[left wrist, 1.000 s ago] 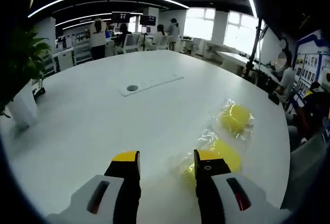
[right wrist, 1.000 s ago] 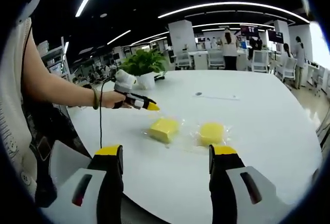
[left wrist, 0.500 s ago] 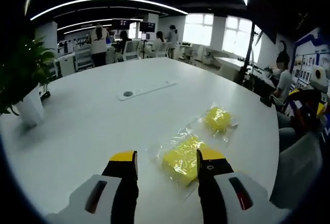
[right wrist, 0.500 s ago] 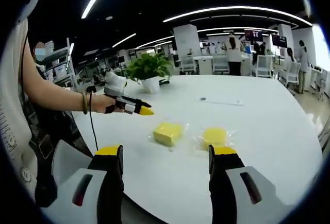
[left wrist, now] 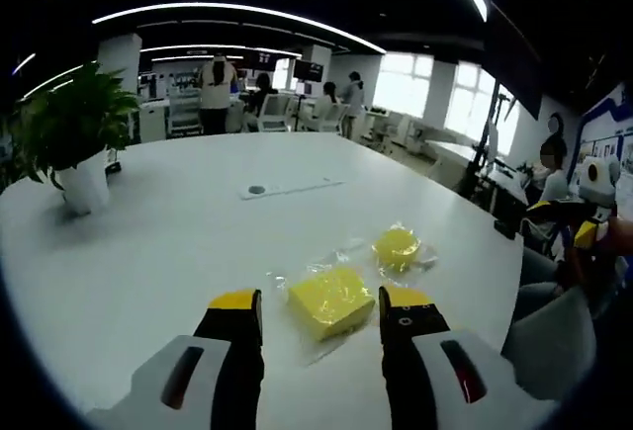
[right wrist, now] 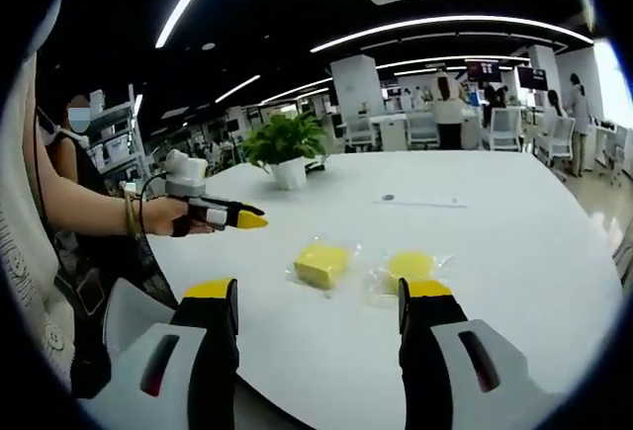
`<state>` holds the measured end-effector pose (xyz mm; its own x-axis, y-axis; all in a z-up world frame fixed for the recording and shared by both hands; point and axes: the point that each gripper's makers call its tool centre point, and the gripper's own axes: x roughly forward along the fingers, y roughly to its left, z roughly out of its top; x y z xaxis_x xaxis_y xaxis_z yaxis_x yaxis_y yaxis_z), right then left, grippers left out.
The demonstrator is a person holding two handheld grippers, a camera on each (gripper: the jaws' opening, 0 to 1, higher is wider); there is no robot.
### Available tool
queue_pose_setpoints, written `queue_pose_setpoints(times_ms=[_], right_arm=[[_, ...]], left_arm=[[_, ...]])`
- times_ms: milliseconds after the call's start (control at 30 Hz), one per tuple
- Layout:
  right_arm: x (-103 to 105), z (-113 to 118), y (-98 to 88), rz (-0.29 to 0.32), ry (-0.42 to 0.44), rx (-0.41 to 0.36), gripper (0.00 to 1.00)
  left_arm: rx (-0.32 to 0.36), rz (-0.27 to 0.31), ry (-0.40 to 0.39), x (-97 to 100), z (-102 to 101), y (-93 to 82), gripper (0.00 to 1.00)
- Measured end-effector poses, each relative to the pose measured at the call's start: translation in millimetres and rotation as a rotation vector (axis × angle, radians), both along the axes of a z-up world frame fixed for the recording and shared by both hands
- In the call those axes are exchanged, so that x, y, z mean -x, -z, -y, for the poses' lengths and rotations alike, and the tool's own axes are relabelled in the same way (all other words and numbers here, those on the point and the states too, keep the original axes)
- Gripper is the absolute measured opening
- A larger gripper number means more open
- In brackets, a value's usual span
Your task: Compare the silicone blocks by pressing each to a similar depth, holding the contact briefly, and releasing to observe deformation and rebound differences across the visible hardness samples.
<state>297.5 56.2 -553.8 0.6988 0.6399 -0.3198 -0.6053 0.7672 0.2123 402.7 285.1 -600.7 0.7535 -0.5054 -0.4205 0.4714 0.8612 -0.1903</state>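
Sitting on the big white table (left wrist: 148, 252) were two yellow silicone blocks, each inside a clear plastic bag. In the left gripper view, the square block (left wrist: 332, 300) lay just ahead of the left gripper (left wrist: 320, 303), lined up with the gap between its two yellow-tipped jaws, which stood apart with nothing between them. The round block (left wrist: 397, 248) lay a little farther off, near the square one but not touching it. In the right gripper view, the square block (right wrist: 320, 264) and the round block (right wrist: 409, 266) lay side by side past the right gripper (right wrist: 320, 292), whose jaws were also spread wide and held nothing. The left gripper (right wrist: 247, 220) showed there too, held in a hand (right wrist: 163, 215) out to the side, up off the table and apart from the blocks.

No block was being pressed yet, so I think the job was only starting.

Here is what could go wrong. The bags looked shiny and slippery, so a block could slide away across the smooth table when a jaw pushed down on it. A push from the side and not from the top would make that worse. The crinkly bag could also hide how much the block squashed and sprang back. One block was square and one was round, so pushing both down the same amount could be hard to judge. A potted plant (left wrist: 71, 143) stood far away and was not in the way.
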Motion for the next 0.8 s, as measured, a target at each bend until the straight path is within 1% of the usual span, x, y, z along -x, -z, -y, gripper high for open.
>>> queue_pose_setpoints(times_ms=[100, 200, 267, 300, 367, 400, 500, 633, 667, 733, 800], right_arm=[[0, 1, 2.6, -0.010, 0.005, -0.005, 0.60], [1, 1, 3.5, -0.014, 0.001, -0.016, 0.60], [2, 0, 4.4, -0.017, -0.001, -0.013, 0.60], [2, 0, 4.7, -0.018, -0.003, -0.014, 0.60], [5, -1, 6.6, -0.023, -0.006, -0.014, 0.59], [6, -2, 7.9, -0.027, -0.011, -0.012, 0.59], [11, -2, 10.0, -0.031, -0.014, -0.015, 0.59], [14, -2, 12.9, -0.039, -0.013, -0.019, 0.59], [15, -3, 13.2, -0.042, -0.012, -0.023, 0.59], [17, -3, 13.4, -0.045, -0.007, -0.027, 0.60], [19, -4, 13.3, -0.047, -0.005, -0.030, 0.60]], left_arm=[[0.009, 0.003, -0.017, 13.2, 2, -0.6, 0.46], [0.018, -0.013, -0.025, 24.9, 3, 1.8, 0.46], [0.022, -0.012, -0.032, 32.2, 2, 1.0, 0.46], [0.027, -0.008, -0.043, 34.3, 1, 0.0, 0.47], [0.062, -0.005, -0.066, 40.8, -1, -3.6, 0.47], [0.070, 0.002, -0.081, 43.7, -3, -5.6, 0.46], [0.067, 0.018, -0.103, 60.3, -10, -8.9, 0.46], [0.069, 0.020, -0.120, 80.0, -17, -10.2, 0.49], [0.069, 0.018, -0.123, 82.1, -17, -10.1, 0.49], [0.070, 0.006, -0.159, 91.0, -24, -8.9, 0.48], [0.082, 0.007, -0.175, 98.8, -28, -9.5, 0.48]])
